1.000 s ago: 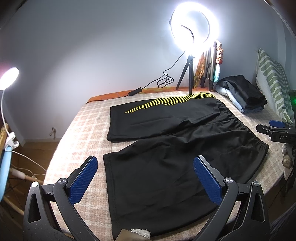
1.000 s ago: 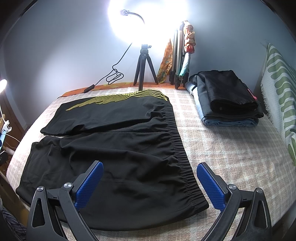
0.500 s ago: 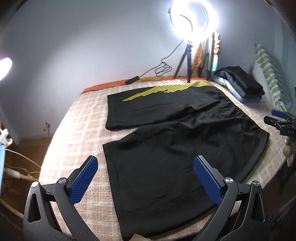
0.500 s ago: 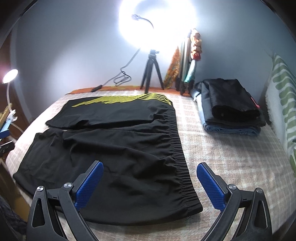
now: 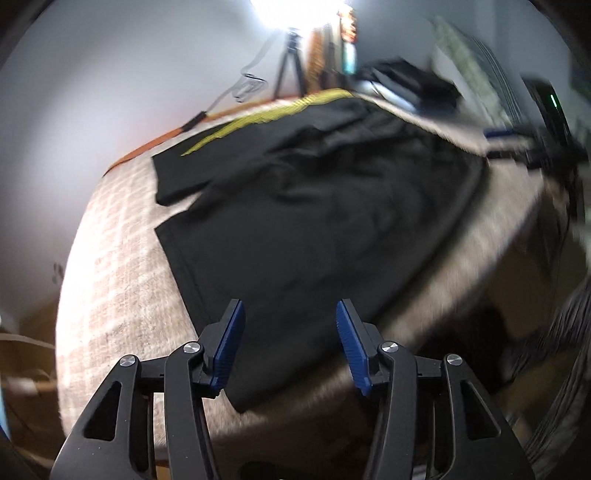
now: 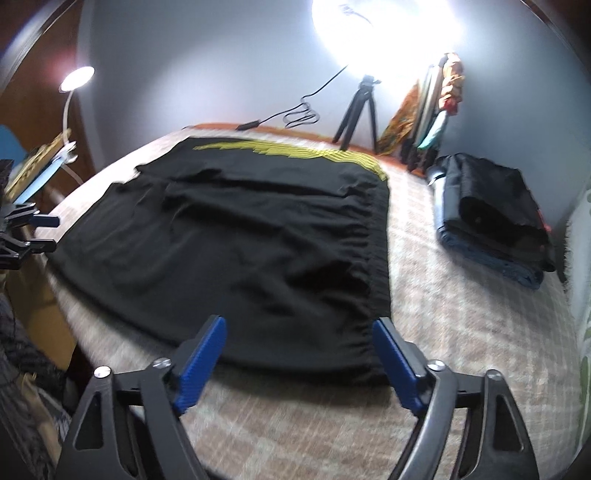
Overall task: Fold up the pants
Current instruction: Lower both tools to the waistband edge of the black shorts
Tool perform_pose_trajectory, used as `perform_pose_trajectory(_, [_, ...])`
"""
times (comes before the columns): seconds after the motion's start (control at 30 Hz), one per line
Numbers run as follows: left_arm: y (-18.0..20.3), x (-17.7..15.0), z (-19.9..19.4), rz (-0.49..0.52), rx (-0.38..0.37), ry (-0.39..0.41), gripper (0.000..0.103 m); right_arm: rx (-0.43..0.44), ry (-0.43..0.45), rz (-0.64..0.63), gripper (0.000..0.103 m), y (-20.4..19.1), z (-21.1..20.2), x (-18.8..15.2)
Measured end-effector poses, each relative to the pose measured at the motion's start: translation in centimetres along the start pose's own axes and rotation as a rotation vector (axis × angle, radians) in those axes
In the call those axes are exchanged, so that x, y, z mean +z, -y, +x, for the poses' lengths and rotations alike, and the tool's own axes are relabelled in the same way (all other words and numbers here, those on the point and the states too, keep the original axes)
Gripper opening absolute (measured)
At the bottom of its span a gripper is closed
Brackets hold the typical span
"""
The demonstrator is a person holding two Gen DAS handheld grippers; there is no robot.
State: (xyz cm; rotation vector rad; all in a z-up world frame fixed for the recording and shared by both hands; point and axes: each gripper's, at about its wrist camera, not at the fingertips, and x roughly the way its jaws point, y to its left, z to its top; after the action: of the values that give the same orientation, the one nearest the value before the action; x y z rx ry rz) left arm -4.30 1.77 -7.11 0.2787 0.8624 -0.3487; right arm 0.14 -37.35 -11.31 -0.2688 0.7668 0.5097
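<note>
Although motion blur smears both views, the black pants can be made out lying flat on the checked bed cover, their yellow-striped leg on the side nearest the ring light. Most of that light is burnt out to white glare, so only its tripod reads clearly.

Over the pants' hem corner, at the end away from the waistband, the left gripper hangs with its jaws half spread; they have just been closing, and the cloth lies between them but the blue pads do not visibly press it. Whether the pad tips touch the fabric cannot be told.

At the waistband corner of the pants, the right gripper stands wider, its jaws also just closing in, one pad on each side of the gathered elastic edge and neither pinching it.

Beyond the waistband, a stack of folded clothes sits on the cover; in the left view it is only a dark smudge. A small desk lamp glows past the pants' hem end, its base cut off by clutter.
</note>
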Motion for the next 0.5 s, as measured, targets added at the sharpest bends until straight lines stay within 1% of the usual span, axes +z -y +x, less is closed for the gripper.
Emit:
perform_pose_trajectory(0.03, [0.3, -0.3, 0.2, 0.025, 0.002, -0.012, 0.047, 0.007, -0.01, -0.01, 0.078, -0.1, 0.1, -0.3])
perform_pose_trajectory(0.07, [0.5, -0.5, 0.3, 0.037, -0.002, -0.026, 0.043, 0.016, -0.029, -0.027, 0.077, -0.4, 0.3, -0.6])
perform_pose_trajectory(0.1, [0.6, -0.6, 0.6, 0.04, -0.01, -0.04, 0.041, 0.021, -0.048, -0.048, 0.075, -0.7, 0.6, -0.9])
perform_pose_trajectory(0.2, [1.0, -1.0, 1.1, 0.053, -0.056, -0.074, 0.041, 0.024, -0.084, -0.119, 0.073, -1.8, 1.1, -1.5])
perform_pose_trajectory(0.3, [1.8, -1.6, 1.6, 0.102, -0.046, -0.077, 0.041, 0.009, -0.095, -0.172, 0.072, -2.5, 1.5, -1.7])
perform_pose_trajectory(0.4, [1.8, -1.5, 1.6, 0.097, -0.049, -0.068, 0.041, -0.022, -0.103, -0.204, 0.072, -3.0, 2.1, -1.8])
perform_pose_trajectory(0.5, [1.8, -1.5, 1.6, 0.105, -0.049, -0.063, 0.041, -0.033, -0.093, -0.228, 0.073, -3.1, 2.4, -1.9])
